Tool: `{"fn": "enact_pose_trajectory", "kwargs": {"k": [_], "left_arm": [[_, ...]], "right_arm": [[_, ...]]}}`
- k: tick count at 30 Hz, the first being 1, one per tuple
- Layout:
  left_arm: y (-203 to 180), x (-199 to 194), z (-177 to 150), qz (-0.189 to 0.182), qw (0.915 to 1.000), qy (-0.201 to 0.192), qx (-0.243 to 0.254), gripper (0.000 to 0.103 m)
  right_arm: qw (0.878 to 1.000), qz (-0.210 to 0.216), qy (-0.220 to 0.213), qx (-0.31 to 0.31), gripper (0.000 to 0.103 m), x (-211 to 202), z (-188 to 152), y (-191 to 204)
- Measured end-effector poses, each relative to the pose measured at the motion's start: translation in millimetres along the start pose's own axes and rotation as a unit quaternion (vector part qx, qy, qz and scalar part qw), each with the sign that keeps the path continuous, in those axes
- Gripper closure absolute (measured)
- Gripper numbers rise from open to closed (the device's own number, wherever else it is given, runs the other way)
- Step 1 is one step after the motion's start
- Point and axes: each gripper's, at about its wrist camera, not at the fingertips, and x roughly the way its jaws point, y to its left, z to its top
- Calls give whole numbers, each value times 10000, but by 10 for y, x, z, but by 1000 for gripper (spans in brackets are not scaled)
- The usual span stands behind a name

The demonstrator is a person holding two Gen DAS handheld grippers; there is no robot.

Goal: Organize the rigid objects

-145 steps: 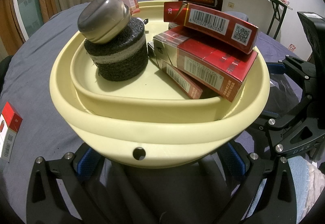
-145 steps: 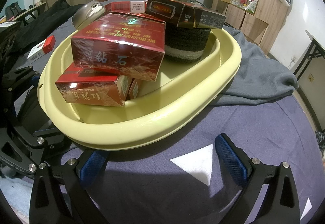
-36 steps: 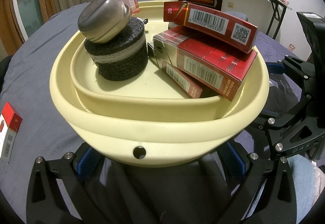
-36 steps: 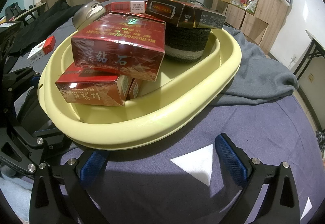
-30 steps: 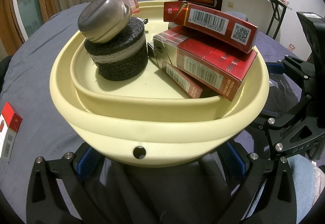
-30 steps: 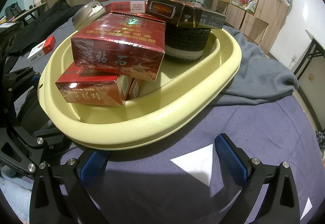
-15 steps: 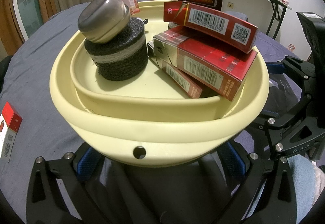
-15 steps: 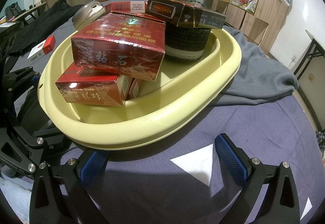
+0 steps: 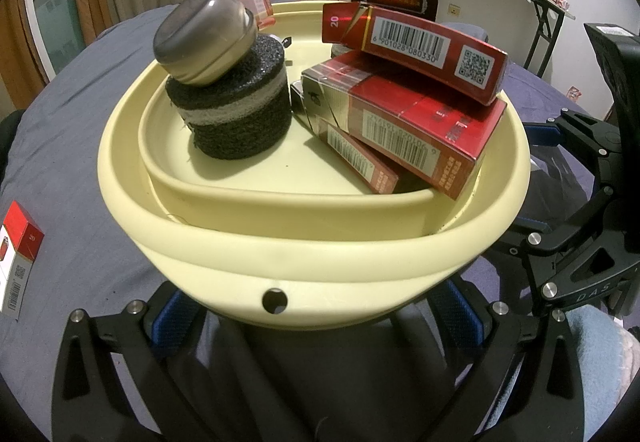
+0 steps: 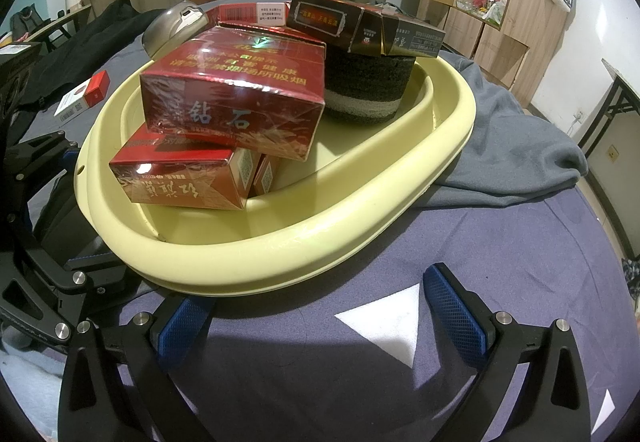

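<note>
A pale yellow basin (image 9: 276, 262) sits on the blue-grey cloth of the tabletop (image 10: 500, 282) and serves as the landmark here. Inside it, toward its left wall in the left wrist view, a black foam cylinder (image 9: 236, 113) with a grey band stands upright, and a rounded metal tin (image 9: 204, 35) rests tilted on top of it. Against the basin's right wall, 3 red cartons (image 9: 404, 121) are stacked at a slant, the topmost one (image 9: 416, 41) showing a barcode and a QR code. A dark brown carton (image 10: 360, 27) lies across the top of the cylinder in the right wrist view. Outside the basin, well apart to its left, a red and white pack (image 9: 18, 258) lies flat on the cloth. A grey garment (image 10: 516, 145) is bunched beside the basin's far right side. The left tongs (image 9: 316, 318) sit at the basin's near wall, blue pads spread wide to either side of it, holding nothing. The right tongs (image 10: 320, 306) are just beside the basin's rim, likewise spread wide and empty, with 1 pad (image 10: 182, 322) tucked under the rim.
</note>
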Motion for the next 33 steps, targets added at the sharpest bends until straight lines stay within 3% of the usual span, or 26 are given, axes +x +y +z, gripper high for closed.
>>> {"fn": "enact_pose_trajectory", "kwargs": {"k": [33], "left_arm": [[-2,1,5,1,10000,1,2,0]], "right_arm": [[10000,0,1,-5,0,0,-4,1]]}}
